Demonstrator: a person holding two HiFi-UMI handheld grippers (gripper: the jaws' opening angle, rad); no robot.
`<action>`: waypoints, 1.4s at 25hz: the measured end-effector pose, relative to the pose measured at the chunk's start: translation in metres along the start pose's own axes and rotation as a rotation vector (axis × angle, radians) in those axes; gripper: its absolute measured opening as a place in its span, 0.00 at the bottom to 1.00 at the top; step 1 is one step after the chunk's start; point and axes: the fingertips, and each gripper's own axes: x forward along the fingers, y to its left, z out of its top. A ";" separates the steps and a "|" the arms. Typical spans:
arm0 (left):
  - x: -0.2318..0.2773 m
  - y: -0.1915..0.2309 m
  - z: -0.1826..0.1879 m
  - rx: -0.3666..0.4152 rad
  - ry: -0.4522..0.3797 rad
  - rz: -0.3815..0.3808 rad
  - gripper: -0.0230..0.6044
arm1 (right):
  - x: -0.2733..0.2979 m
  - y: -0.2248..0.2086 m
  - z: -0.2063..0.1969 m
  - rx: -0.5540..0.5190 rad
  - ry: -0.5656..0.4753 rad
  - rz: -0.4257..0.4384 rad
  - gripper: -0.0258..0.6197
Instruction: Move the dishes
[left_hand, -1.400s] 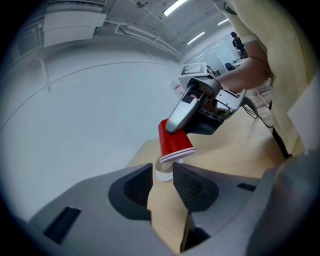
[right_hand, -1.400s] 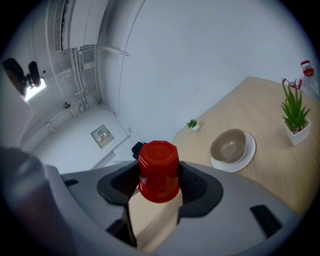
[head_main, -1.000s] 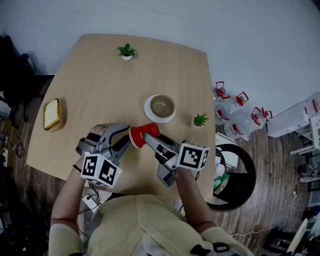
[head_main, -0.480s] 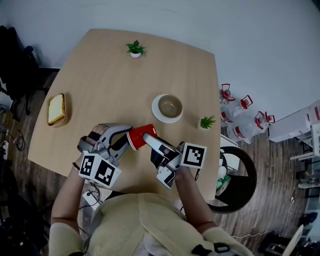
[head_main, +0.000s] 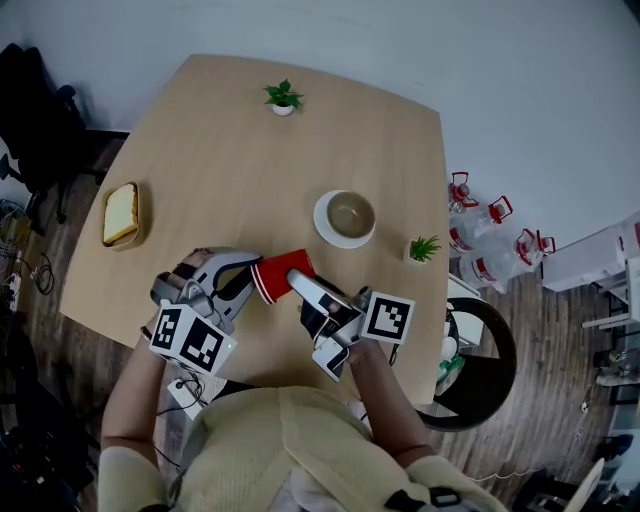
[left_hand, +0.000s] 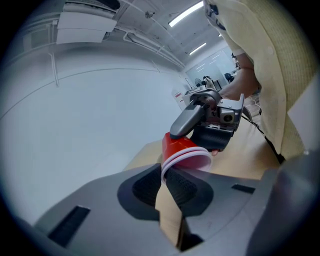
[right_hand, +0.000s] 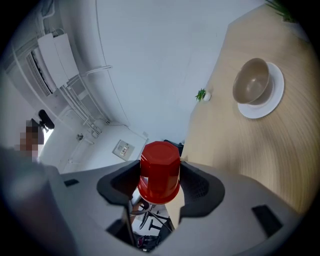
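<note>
Cup (head_main: 283, 274) clamped in right gripper (right_hand: 159, 176); left gripper (left_hand: 164, 176), jaws just closing, seemingly pinches its 9 o'clock rim, which may crumple.

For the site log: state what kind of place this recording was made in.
Most likely an office or lab workroom rather than a home: a plain wooden table, big water jugs on the floor beside it, and long strip lights on an open ceiling.
</note>
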 end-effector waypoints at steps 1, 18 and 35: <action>-0.002 0.000 -0.004 0.006 0.015 -0.007 0.10 | 0.001 0.000 -0.001 -0.015 0.002 -0.007 0.42; -0.027 0.001 -0.073 0.012 0.416 -0.220 0.10 | 0.003 -0.006 -0.023 -0.125 0.090 -0.085 0.44; -0.068 -0.010 -0.149 0.143 0.993 -0.728 0.10 | 0.007 -0.013 -0.060 -0.192 0.196 -0.113 0.43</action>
